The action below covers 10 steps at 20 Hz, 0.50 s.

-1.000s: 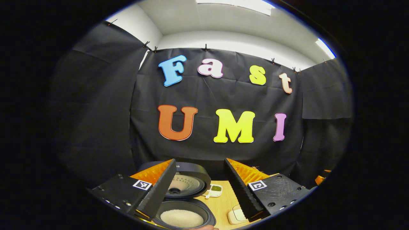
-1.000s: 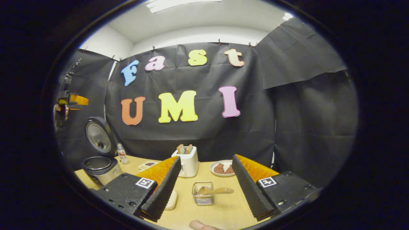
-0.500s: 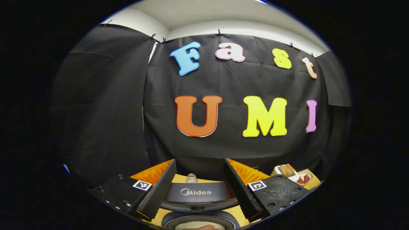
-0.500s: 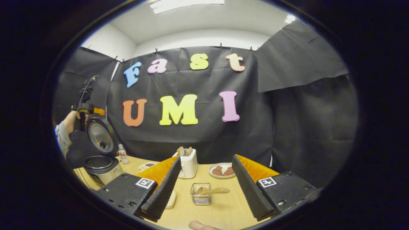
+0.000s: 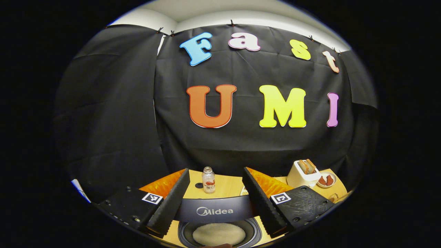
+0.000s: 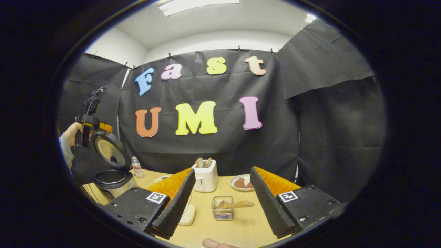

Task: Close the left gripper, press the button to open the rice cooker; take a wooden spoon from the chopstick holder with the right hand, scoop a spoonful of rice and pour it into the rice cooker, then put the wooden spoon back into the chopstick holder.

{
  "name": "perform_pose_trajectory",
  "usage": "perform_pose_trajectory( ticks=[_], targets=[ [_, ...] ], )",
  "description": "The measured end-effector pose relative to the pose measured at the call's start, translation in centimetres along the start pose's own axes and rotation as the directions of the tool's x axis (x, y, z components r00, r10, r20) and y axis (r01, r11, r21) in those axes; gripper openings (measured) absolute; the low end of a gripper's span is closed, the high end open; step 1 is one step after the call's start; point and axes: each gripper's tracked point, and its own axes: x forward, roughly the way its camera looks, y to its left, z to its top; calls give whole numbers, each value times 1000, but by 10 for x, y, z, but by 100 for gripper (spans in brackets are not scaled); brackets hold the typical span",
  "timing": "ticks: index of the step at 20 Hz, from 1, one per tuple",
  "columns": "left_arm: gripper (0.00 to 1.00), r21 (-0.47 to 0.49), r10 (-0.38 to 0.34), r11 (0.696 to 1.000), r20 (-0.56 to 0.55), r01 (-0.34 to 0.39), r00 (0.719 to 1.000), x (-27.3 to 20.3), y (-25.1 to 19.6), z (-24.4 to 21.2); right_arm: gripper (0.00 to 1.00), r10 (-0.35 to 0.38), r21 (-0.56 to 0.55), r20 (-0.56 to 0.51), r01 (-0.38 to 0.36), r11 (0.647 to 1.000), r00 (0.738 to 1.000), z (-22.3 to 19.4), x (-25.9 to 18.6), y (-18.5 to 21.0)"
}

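A: Step in hand?
B: Judged the spoon fetch. Cooker [image 6: 111,172] at left of the right gripper view, lid [image 6: 109,152] raised, so button step taken as done.
A: Claws?
B: Right claw [image 6: 223,199] wide open, empty, hovering above the bench [image 6: 248,227] at bottom centre. Left claw [image 5: 216,196] wide open too, empty, bottom centre of the left gripper view, above the raised lid's edge.
A: Spoon?
B: Spoon [image 6: 236,204] lying aslant across the holder [image 6: 222,208], a small wire basket, lower centre, between the right claw's fingers in the frame; bowl end inside, handle out over the right rim.
A: Next move?
B: Probably lowering toward the handle and closing on it. Rice to scoop: source not identified; white grain [image 5: 219,234] visible in the pot, bottom of the left gripper view.
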Motion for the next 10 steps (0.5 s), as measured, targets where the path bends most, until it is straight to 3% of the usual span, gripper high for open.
perform_pose_trajectory(
  ticks=[2,10],
  targets=[
    [99,-1,-13,1000,-36,13,999,-12,-5,-15,99,32,7,-26,-32,999,999,-8,2,8],
    [97,-23,-66,998,-160,63,985,-49,-28,-89,100,25,3,-58,-25,1000,998,-17,-5,-1]
  ],
)
